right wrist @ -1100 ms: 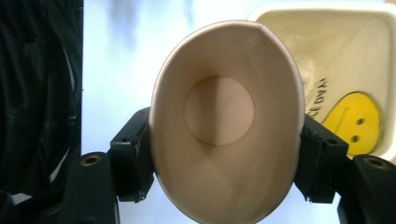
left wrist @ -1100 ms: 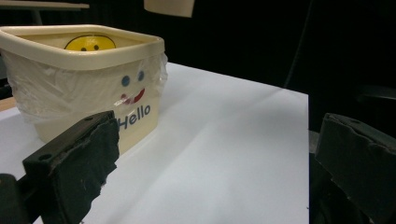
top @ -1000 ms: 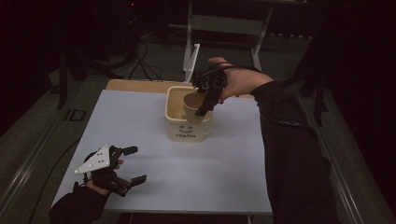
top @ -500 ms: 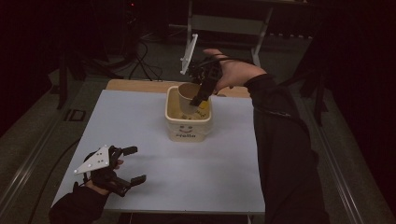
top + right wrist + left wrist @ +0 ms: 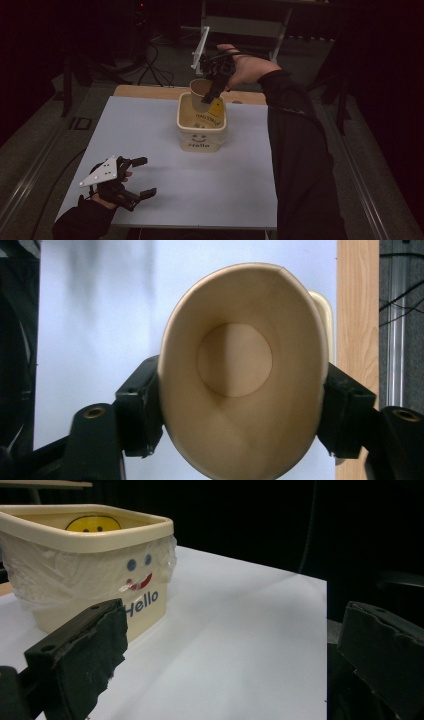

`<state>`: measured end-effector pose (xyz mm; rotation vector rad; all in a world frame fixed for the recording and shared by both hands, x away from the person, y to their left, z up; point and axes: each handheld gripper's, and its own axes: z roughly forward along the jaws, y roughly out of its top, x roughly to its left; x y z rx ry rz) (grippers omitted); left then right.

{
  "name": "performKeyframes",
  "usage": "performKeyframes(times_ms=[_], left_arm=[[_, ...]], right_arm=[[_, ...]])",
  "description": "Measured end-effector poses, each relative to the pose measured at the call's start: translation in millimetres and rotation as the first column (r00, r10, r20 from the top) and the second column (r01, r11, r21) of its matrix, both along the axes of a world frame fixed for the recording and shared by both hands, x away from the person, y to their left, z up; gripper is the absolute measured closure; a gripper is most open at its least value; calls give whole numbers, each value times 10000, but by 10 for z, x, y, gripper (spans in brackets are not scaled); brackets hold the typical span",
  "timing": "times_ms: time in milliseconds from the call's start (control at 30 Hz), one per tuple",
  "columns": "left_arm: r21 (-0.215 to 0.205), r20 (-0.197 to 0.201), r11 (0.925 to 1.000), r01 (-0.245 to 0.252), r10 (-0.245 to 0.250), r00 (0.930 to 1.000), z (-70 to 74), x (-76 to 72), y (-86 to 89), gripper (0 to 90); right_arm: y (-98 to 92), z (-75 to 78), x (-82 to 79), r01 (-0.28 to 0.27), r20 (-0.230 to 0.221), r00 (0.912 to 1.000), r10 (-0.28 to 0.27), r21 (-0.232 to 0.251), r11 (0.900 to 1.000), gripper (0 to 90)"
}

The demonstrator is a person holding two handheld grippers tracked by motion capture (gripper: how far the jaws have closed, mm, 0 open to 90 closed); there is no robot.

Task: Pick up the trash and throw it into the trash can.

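White table (image 5: pixel 150 135), seen from above: it is carrying one container, standing upright at about 12 o'clock from the table's centre, just short of the bare wooden strip (image 5: pixel 145 91) along the far edge. That placement is leaving the near half free for the idle hand.

Cream "Hello" bin (image 5: pixel 201 127): a square tub with a smiling face printed on its front and a clear liner (image 5: pixel 30 575) folded over its rim. It is standing open-mouthed, judged to be serving as the receptacle for the cup.

Brown paper cup (image 5: pixel 200 95): it is hanging above the bin's far-left corner, at about 11 o'clock from the bin's middle, clear of the rim and tilted. In the right gripper view the cup (image 5: pixel 245 370) is showing its empty interior, its mouth squeezed into an oval.

Right gripper (image 5: pixel 212 90): its jaws are pressing on opposite sides of the cup wall near the rim, one at 9 o'clock and one at 3 o'clock of the mouth. The jaws have just been easing apart slightly with the cup between them, yet both pads are touching it.

Left gripper (image 5: pixel 142 176): it is resting at 7 o'clock on the table, well apart from the bin, jaws spread with nothing between them, judged to be waiting.
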<state>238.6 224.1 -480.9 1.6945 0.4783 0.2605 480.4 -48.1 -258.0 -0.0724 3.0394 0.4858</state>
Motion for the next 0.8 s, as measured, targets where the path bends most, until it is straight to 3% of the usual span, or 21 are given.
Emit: performKeyframes(times_ms=[167,233,333,433,800], left_arm=[[4,-27,10000,4,-4,10000,-6,1,5,4],[-17,-42,10000,31,-31,10000,-7,-1,6,4],[-25,-47,10000,51,-52,10000,-7,-2,6,4],[-19,-54,10000,61,-61,10000,-8,-2,5,4],[43,-11,10000,65,-65,10000,-6,1,0,4]], right_arm=[[23,-1,47,238,18,9997,-238,-194,9995,301],[41,19,115,701,189,9974,-698,-150,9974,265],[55,4,166,1169,45,9931,-1169,24,9931,104],[72,-14,194,1437,144,9895,-1438,40,9896,101],[35,18,130,1504,175,9884,-1507,179,9885,110]])
